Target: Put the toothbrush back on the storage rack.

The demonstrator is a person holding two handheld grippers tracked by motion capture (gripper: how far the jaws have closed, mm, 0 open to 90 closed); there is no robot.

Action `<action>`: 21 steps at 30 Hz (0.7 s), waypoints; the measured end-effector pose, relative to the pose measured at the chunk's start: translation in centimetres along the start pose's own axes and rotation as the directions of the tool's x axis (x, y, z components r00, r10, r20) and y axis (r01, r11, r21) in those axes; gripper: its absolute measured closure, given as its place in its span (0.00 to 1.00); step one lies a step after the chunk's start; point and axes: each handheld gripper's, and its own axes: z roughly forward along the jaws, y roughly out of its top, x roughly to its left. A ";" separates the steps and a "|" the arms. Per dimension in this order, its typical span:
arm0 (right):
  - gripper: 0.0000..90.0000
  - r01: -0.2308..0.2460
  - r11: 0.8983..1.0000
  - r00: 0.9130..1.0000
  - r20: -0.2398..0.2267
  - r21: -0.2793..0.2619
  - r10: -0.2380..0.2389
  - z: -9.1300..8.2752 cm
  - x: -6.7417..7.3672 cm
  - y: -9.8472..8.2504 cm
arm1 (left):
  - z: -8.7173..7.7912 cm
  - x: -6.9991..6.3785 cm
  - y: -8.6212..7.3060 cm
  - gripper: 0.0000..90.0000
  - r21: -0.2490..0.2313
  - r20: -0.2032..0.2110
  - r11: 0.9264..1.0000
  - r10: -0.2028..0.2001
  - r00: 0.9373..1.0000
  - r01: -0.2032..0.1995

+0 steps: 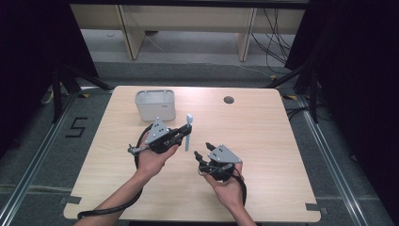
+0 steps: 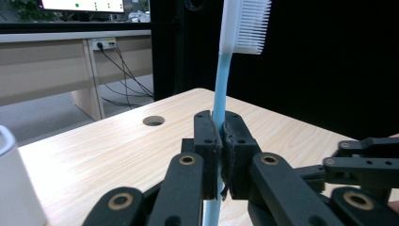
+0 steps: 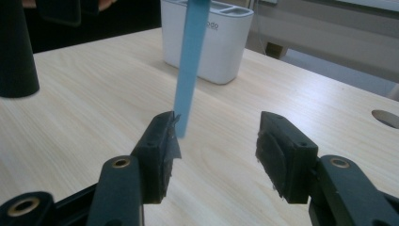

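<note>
A toothbrush [image 1: 188, 136] with a light blue handle and a white bristled head stands upright above the wooden table [image 1: 268, 141]. My left gripper [image 1: 187, 133] is shut on its handle; in the left gripper view the pads [image 2: 207, 141] press on the blue handle [image 2: 220, 84] from both sides, with the head above. My right gripper [image 1: 203, 150] sits just to the right and nearer the person. It is open. In the right gripper view the lower end of the handle [image 3: 190, 61] hangs just beyond the left pad [image 3: 160, 141], with nothing between the jaws [image 3: 216, 134].
A white rectangular holder [image 1: 155, 104] stands on the table behind the left gripper, and also appears in the right gripper view [image 3: 221, 47]. A round cable hole [image 1: 228, 100] lies at the far side. Dark curtains and stands flank the table.
</note>
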 end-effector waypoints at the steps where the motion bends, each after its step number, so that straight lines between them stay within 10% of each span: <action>1: 0.53 0.000 1.000 1.000 0.000 0.000 0.000 0.0 0.0 0.0 | -0.1 0.1 0.0 0.95 -0.004 -0.004 1.000 -0.002 1.000 0.002; 21: 0.51 -0.035 0.999 0.999 0.009 0.036 0.035 -1.3 -1.3 -1.8 | -3.3 3.5 0.1 0.94 -0.027 -0.100 1.000 0.008 0.995 -0.011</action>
